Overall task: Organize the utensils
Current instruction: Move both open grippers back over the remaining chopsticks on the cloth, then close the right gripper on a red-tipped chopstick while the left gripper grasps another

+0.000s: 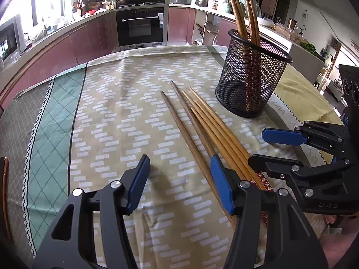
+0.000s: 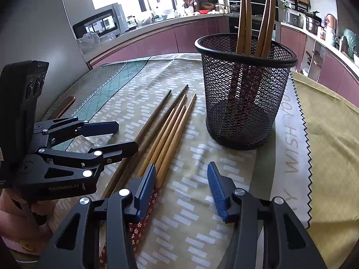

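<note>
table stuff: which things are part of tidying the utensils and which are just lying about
Part of the job: loose wooden chopsticks on the cloth; black wire-mesh holder; chopsticks standing in it.

Lying about: patterned tablecloth; flat reddish-brown object at the table edge.

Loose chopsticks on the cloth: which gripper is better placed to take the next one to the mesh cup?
Right, probably. The right gripper is open at the light chopsticks, on the mesh cup side. The left gripper is open too, over the darker pair, farther away.
</note>
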A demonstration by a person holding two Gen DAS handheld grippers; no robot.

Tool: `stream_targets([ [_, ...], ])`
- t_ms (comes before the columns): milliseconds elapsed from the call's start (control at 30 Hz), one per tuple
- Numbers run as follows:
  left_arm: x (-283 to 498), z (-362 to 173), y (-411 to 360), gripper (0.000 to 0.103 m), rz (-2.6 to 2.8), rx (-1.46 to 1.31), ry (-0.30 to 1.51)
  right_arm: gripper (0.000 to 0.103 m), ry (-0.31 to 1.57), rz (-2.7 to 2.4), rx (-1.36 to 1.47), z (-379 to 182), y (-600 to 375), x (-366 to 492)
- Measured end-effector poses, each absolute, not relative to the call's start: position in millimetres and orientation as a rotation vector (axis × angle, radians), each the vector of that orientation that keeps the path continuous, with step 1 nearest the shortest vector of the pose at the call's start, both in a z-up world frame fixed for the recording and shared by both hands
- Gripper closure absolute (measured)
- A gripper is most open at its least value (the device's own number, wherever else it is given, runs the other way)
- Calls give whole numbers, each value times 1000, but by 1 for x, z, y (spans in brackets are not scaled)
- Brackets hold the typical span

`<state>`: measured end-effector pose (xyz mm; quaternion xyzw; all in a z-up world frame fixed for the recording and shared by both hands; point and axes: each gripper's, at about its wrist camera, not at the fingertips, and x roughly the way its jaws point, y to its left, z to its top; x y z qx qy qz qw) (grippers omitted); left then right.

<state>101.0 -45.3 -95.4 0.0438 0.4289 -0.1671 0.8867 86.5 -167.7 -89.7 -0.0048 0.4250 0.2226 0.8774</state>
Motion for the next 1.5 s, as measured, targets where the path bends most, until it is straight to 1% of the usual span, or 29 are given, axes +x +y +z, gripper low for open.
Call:
stream_targets([
  [233,102,-96,-49,48,-347,118,891,60,892,450,-28,-89,-166,88],
  [267,102,-96,-49,48,-349,118,891,63,892,447,-34,-88,-165,88],
  [367,100,-96,-49,51,-357,127,889,65,895,450,-39,-88,-166,88],
  [533,101,-96,-47,64,-374,122,896,71,903,453,-64,-89,-158,90],
  [700,106,-97,-48,64,-381,123,907,73,899,443,-70,-90,-154,95],
  [833,111,-96,-49,68,-376,119,907,75,897,442,-64,-90,-152,99],
  [900,112,-97,-49,70,-372,115,907,77,898,443,-60,-90,-153,100],
  [967,114,-96,-51,73,-369,109,908,80,899,442,-49,-90,-155,100],
  [1033,116,-96,-51,83,-372,95,910,84,901,445,-35,-90,-157,101],
  [1100,118,-95,-50,87,-378,82,914,87,904,448,-21,-91,-160,101],
  [1233,117,-96,-48,89,-366,61,916,94,918,469,27,-91,-166,104],
  [1367,115,-96,-46,91,-355,40,917,97,924,476,85,-92,-173,104],
  [1500,112,-95,-41,93,-343,22,923,97,918,485,130,-90,-181,102],
])
